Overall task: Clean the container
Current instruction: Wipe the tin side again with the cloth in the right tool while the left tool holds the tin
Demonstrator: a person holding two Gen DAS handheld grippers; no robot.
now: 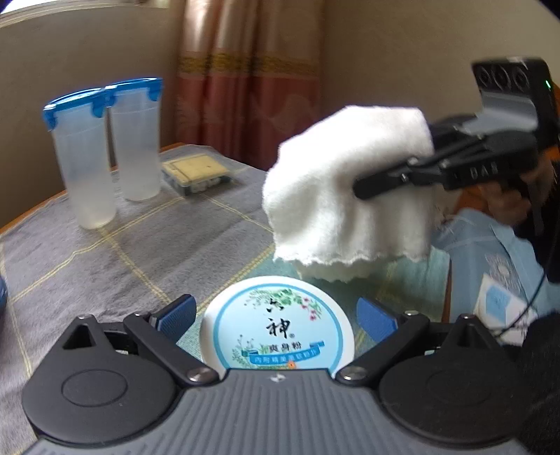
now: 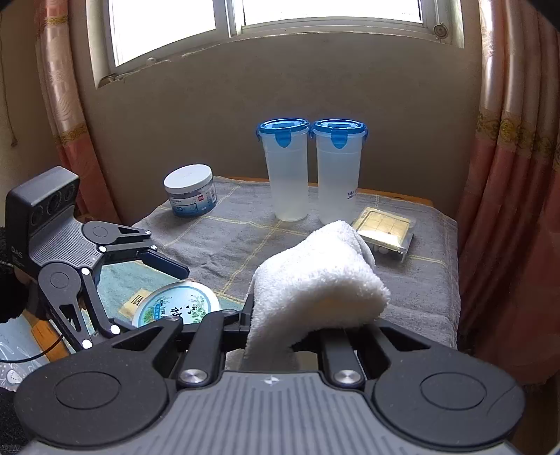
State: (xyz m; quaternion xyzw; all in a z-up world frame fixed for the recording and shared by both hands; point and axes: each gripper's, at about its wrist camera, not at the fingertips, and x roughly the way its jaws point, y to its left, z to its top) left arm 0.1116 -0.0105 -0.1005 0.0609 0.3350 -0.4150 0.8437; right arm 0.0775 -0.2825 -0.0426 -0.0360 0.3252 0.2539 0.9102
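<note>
**Left wrist view: round tin between wide jaws, cloth gripped above it**

Left wrist view shows the round container [image 1: 278, 327], a flat white tin with a blue-ringed label of flowers and Chinese characters, lying between the blue pads [image 1: 180, 316] of the left gripper [image 1: 278, 315]. Its jaws stand wide, one pad on each side of the tin's rim; whether they press on it cannot be told. In the right wrist view the same tin sits low at the left, over a teal mat [image 2: 140, 276] at the near edge of the table.

Just above and beyond the tin hangs a white cloth [image 1: 350, 189], folded and draped, its frayed hem close over the tin's far edge. The right gripper [image 1: 364, 190] has its jaws nearly together, clamped on this cloth; from its own camera the cloth bulges up out of the narrow gap.

Farther off, on the grey checked tablecloth [image 2: 245, 241], two tall clear tumblers [image 2: 285, 171] with blue clip lids stand side by side, touching or nearly so. Beside them lies a small flat clear box [image 2: 385, 232] with a yellowish top. A short jar with a white lid [image 2: 190, 190] stands at the far left. Behind are a window [image 2: 266, 21] and pink curtains [image 2: 511, 157].
</note>
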